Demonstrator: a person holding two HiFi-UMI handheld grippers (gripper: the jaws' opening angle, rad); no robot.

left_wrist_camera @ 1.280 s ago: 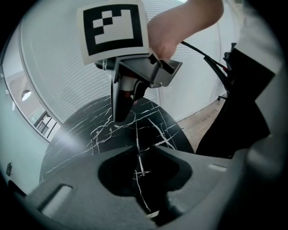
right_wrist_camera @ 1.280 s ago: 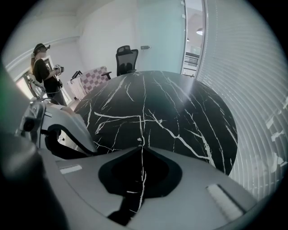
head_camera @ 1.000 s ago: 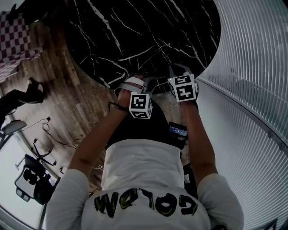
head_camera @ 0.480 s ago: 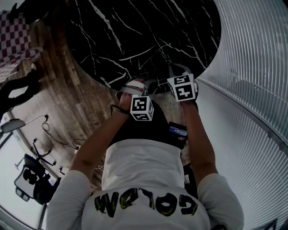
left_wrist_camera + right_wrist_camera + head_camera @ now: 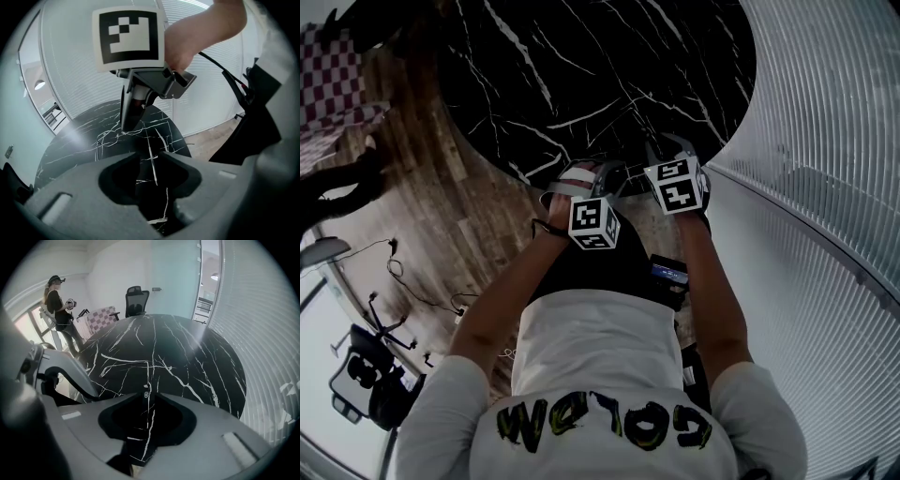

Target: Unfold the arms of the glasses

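Observation:
Thin wire glasses lie on the black marble table near its front edge, hard to tell from the white veins. In the left gripper view, my right gripper points down onto them. In the right gripper view, my right gripper has just been opening, and a small metal hinge piece of the glasses stands between its tips with the pads clear of it. My left gripper has just been opening too, with only table between its fingers. In the head view, both grippers, left and right, sit close together.
Across the table, a person stands holding grippers. An office chair and a checkered seat are beside them. A slatted wall curves round the right side. Wooden floor lies to the left of the table.
Both grippers have stayed at the table's near edge. The left gripper's marker cube has rolled slightly. The dark figure at the far left of the head view has shifted.

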